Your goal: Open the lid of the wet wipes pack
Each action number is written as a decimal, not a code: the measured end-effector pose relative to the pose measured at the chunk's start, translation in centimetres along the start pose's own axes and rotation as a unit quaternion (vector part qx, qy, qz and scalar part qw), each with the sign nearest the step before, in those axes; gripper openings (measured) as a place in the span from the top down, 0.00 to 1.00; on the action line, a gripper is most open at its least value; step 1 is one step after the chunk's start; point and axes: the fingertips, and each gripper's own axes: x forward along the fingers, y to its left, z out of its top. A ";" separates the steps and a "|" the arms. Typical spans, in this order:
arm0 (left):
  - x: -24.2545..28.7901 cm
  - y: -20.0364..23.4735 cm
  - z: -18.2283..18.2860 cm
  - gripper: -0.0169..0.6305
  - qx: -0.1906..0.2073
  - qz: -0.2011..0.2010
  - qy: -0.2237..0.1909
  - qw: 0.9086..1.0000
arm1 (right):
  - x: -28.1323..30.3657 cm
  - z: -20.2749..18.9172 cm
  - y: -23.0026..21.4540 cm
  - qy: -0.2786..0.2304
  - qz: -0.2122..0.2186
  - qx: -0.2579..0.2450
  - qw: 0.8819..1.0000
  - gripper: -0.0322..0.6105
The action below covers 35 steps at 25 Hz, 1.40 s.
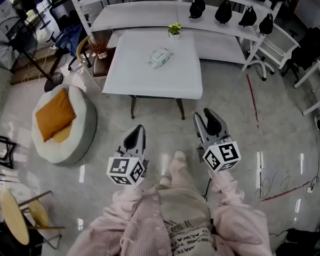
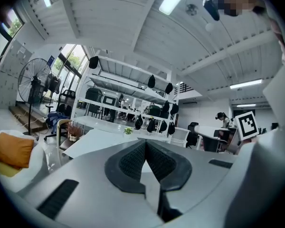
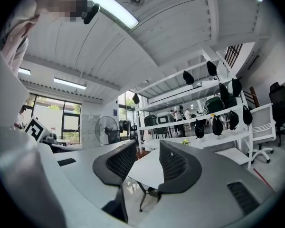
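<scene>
The wipes pack [image 1: 160,57], seemingly closed, lies on the white table [image 1: 144,81].

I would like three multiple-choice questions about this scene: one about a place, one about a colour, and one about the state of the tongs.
1. Relative to the white table, the wet wipes pack lies: A) under it B) on top of it C) against its leg.
2. The cushion on the beanbag is: A) orange B) blue C) green.
3. The right tongs are: A) shut on the pack B) shut, empty C) open, empty.
Answers: 1 B, the pack rests on the table's top; 2 A, the head view shows it orange; 3 C, the right gripper view shows a gap with nothing in it.
</scene>
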 end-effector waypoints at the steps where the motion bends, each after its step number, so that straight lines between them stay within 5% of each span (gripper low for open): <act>1: 0.8 0.2 0.0 0.98 -0.001 0.001 0.002 1.000 | 0.6 -0.2 -0.5 0.001 0.001 0.004 1.000 0.76; 12: 12.9 0.7 2.5 0.98 -0.008 0.011 -0.014 1.000 | 8.3 0.3 -10.0 0.016 0.011 -0.018 1.000 0.74; 35: 21.9 5.5 2.8 0.98 -0.023 0.088 -0.006 0.996 | 20.9 -2.3 -14.3 0.055 0.113 0.005 0.992 0.74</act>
